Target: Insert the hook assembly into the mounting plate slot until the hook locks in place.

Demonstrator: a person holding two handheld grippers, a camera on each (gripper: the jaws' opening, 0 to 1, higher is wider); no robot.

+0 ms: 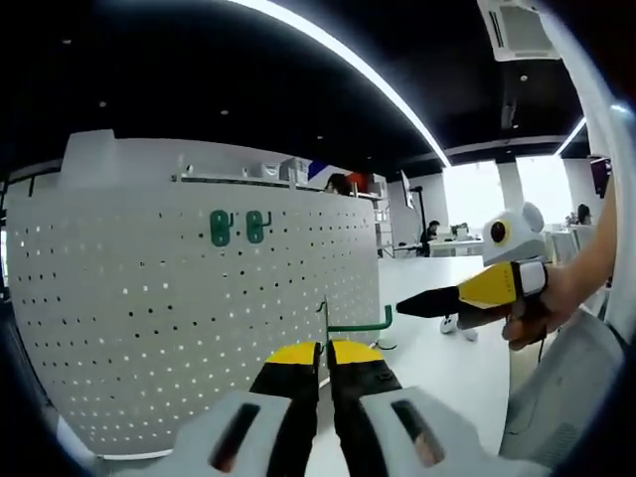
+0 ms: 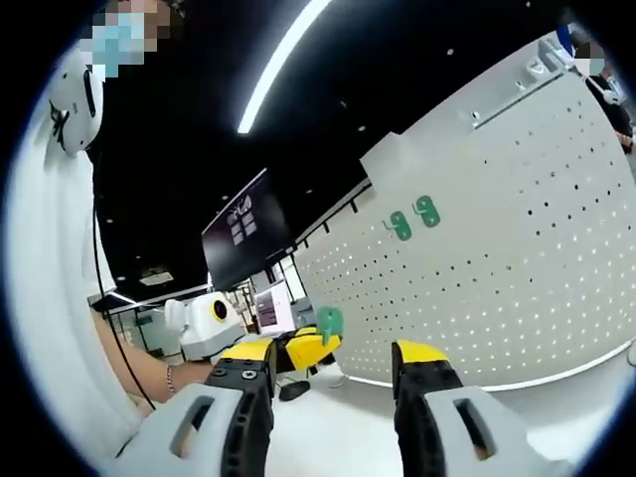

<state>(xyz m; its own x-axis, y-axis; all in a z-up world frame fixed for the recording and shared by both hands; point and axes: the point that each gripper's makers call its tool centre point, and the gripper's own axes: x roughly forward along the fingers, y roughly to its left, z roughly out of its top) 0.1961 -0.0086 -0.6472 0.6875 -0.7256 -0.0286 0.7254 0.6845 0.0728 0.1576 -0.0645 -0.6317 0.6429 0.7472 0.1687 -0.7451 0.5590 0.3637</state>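
The left gripper (image 1: 325, 356) has its yellow-tipped fingers (image 1: 293, 354) drawn close together on the green hook assembly (image 1: 358, 324), whose thin rod runs sideways from the tips and whose upright end stands just above them. Held low by its base, the free end of the hook stays clear to meet the board. In the right gripper view the same gripper (image 2: 316, 350) comes in from the left with the green hook (image 2: 329, 320) at its tip, well apart from the board.

The right gripper (image 2: 333, 373) has its fingers (image 2: 421, 358) spread wide with nothing between them. In the left gripper view it (image 1: 412, 304) reaches in from the right, a hand (image 1: 542, 303) around its body, its dark tips seeming drawn together from that angle and pointing toward the hook rod. It looks placed to steady or guide the part, though that is a judgement.

Ahead stands the white perforated mounting plate (image 1: 149, 298), upright on the white surface (image 1: 452, 368). Two green hooks (image 1: 238, 227) already sit side by side high on it, near its top edge. The held hook is still off the board, so insertion seems not yet begun; the next move calls for lining its tabs up with a slot.
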